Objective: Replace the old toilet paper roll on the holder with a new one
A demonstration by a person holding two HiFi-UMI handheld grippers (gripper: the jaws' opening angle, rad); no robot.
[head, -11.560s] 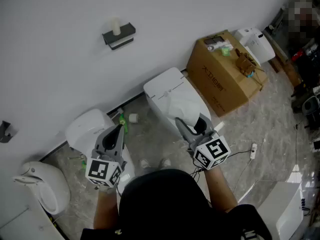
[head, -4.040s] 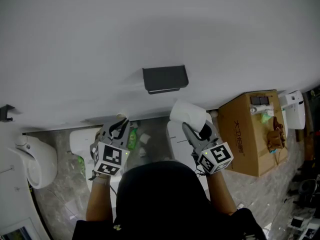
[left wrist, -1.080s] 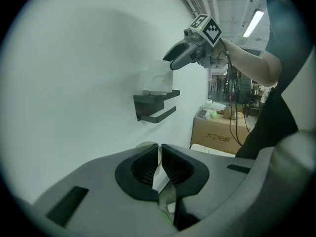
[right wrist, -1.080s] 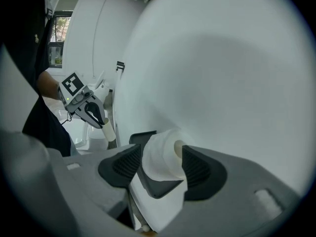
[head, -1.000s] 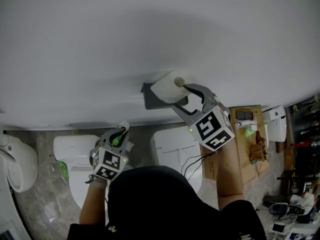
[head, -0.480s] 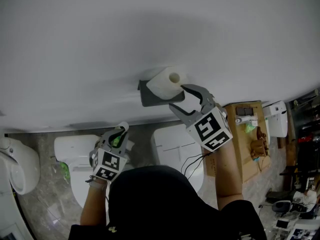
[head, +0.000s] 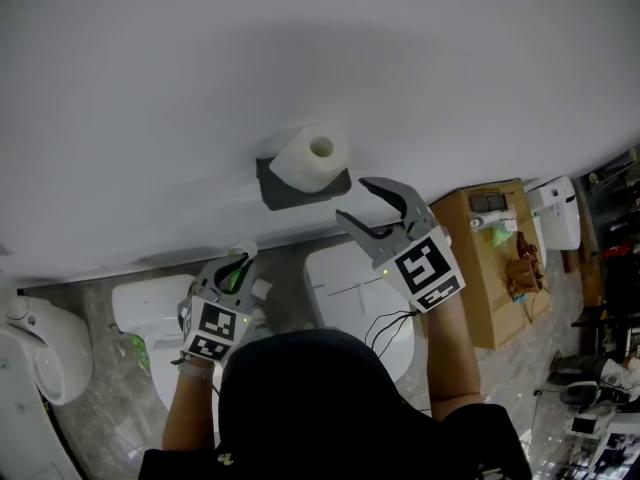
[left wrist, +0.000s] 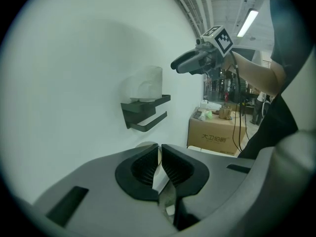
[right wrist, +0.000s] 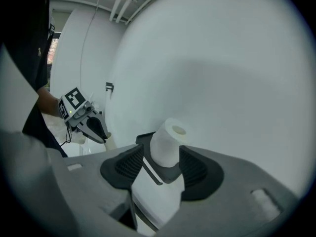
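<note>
My right gripper (head: 354,200) sits just off the roll (head: 310,158), jaws spread with nothing between them, though they have just been narrowing. The roll stands upright on top of the wall holder (head: 285,194). My left gripper (head: 238,260) pinches what looks like the old core (right wrist: 109,141).

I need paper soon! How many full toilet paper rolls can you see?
1. The white roll stands upright on top of the black holder on the wall. The left gripper pinches only an empty cardboard tube. Others may be hidden.
</note>
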